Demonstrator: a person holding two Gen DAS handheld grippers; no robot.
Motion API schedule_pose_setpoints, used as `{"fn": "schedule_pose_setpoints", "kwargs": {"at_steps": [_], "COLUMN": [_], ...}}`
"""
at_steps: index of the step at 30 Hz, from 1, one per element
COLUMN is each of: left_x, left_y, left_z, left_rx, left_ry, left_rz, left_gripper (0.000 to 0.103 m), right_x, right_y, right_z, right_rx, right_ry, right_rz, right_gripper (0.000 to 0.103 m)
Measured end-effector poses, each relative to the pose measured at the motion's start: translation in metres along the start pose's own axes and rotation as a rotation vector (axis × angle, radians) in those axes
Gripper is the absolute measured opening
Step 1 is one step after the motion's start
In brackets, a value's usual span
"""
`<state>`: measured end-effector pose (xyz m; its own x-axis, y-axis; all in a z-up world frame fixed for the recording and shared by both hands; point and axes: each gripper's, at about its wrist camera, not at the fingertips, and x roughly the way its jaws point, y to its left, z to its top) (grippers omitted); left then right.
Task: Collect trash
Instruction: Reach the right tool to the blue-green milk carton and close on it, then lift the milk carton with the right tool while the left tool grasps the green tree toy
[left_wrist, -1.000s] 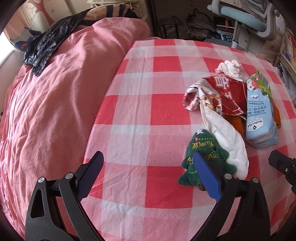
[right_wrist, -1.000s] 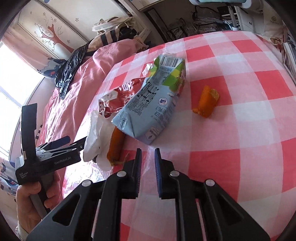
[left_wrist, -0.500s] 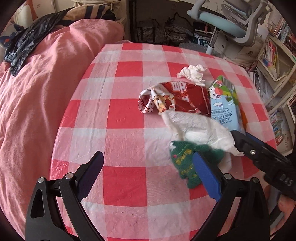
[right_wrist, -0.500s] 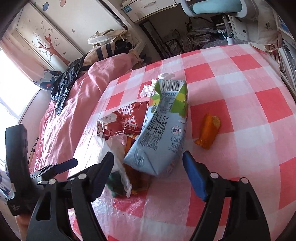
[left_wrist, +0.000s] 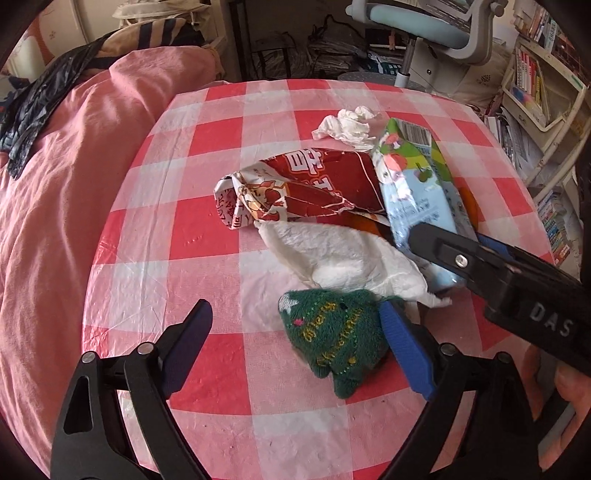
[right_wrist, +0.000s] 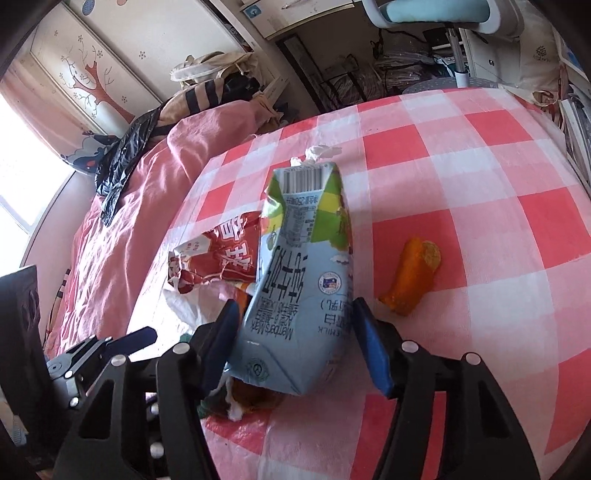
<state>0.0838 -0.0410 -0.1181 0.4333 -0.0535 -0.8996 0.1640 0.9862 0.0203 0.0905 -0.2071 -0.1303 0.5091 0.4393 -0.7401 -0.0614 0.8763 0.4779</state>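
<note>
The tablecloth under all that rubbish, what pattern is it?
The tablecloth is a red, pink and white check, seen most fully from the right wrist camera.

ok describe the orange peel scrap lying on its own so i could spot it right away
On the red and white checked tablecloth, look just right of the light blue milk carton. The curled orange peel scrap lies there on a red square, apart from the pile; it alone touches no other trash.
</note>
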Motion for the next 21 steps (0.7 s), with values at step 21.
{"fn": "schedule_pose_setpoints", "kwargs": {"at_steps": [21], "left_x": [0.012], "left_y": [0.027], "left_z": [-0.004], "left_rx": [-0.061], "left_ry": [0.069], "left_rz": [-0.01], "left_gripper": [0.046], "right_x": [-0.018], "right_y": [0.03], "right_z": [-0.044], "right_rx": [-0.42], "right_ry": [0.123], "right_rz": [-0.205], "right_gripper": [0.055]}}
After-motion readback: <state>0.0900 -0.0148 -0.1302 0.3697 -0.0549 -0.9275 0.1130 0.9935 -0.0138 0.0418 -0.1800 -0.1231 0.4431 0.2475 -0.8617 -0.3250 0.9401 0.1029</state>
